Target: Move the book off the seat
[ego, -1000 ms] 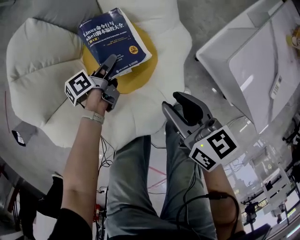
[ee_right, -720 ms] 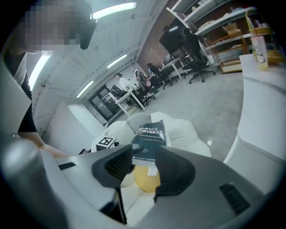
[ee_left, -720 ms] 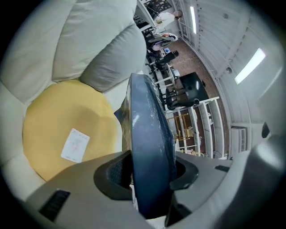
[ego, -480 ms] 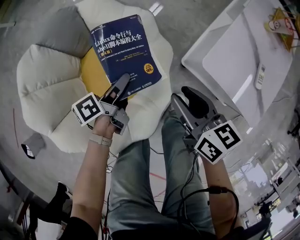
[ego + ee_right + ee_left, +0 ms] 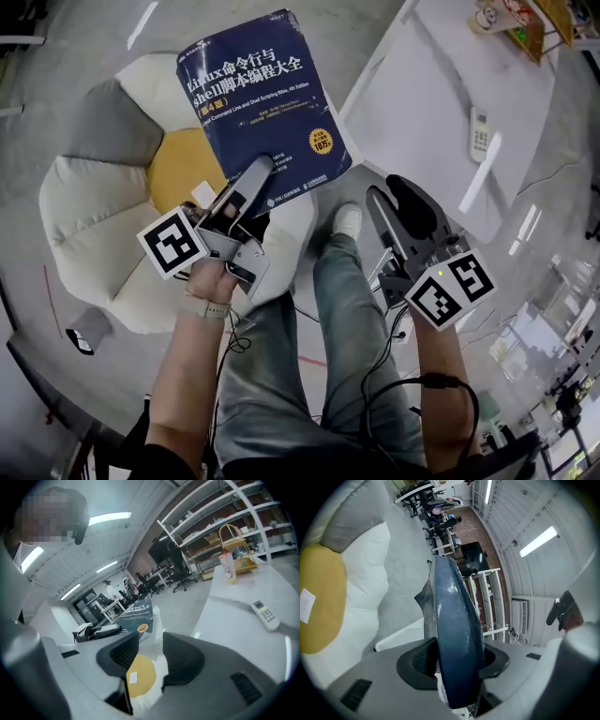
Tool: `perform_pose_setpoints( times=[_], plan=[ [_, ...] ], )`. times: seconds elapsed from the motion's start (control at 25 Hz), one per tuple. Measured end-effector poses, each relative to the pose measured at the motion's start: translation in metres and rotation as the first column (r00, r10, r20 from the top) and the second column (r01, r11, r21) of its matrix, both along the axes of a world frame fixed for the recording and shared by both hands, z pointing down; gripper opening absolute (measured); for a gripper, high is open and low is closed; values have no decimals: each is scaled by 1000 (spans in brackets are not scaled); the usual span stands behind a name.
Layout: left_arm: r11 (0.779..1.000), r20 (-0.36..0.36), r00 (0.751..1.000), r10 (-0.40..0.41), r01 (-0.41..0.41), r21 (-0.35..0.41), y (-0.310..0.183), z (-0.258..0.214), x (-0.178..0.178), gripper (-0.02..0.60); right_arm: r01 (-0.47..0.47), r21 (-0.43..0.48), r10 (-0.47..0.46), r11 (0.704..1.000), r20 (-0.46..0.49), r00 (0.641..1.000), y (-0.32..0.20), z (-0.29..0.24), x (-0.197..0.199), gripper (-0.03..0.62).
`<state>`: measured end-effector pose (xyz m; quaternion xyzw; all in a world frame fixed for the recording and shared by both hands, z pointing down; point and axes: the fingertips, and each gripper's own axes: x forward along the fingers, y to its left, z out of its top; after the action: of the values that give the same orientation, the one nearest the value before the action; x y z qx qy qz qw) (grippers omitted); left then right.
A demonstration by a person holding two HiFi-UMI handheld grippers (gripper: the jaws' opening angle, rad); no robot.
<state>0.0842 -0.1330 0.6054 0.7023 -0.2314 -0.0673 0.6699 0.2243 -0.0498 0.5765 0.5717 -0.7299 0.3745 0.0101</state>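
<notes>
Above the flower-shaped seat [image 5: 89, 202], the book [image 5: 262, 103] hangs in the air, clear of the cushion. The left gripper [image 5: 246, 190] pinches its near short edge, and those fingers have just been opening a touch. The book's long axis runs away from the person, title end farthest, dark blue cover facing up. The cover reads "Linux命令行与shell脚本编程大全", "第4版" and "Linux Command Line and Shell Scripting Bible, 4th Edition". The print on its round gold badge is too small to read. The left gripper view shows the book only edge-on, bowed between the fingers. The right gripper [image 5: 405, 202] is over the person's leg, fingers spread and gripping nothing. Its own view frames the seat's yellow centre [image 5: 145, 679], which bears a white label, and shows a remote [image 5: 265, 613] lying on the white table [image 5: 225, 616].
</notes>
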Motion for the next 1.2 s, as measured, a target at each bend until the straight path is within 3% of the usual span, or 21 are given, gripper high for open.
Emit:
perform_pose_setpoints(
  times=[0.16, 0.52, 0.72, 0.88, 1.04, 1.2],
  plan=[
    [995, 179, 981, -71, 82, -55, 12, 25, -41, 192, 88, -44, -77, 995, 215, 973, -6, 57, -40, 149],
    [990, 220, 971, -91, 111, -81, 8, 38, -39, 201, 203, -56, -182, 978, 264, 947, -29, 71, -59, 149],
    [975, 294, 951, -97, 150, -162, 13, 27, -35, 201, 232, -103, -177, 967, 384, 906, -29, 68, -62, 149],
    [982, 244, 965, -97, 133, -133, 7, 32, -33, 202, 215, -67, -175, 974, 373, 911, -34, 75, -65, 149],
    [976, 194, 972, -135, 164, -144, 9, 28, -32, 202, 260, -104, -213, 960, 329, 920, -35, 61, -61, 149],
    [983, 182, 974, -135, 154, -97, 12, 38, -38, 201, 283, -82, -253, 956, 267, 930, -39, 53, -60, 149]
  ],
)
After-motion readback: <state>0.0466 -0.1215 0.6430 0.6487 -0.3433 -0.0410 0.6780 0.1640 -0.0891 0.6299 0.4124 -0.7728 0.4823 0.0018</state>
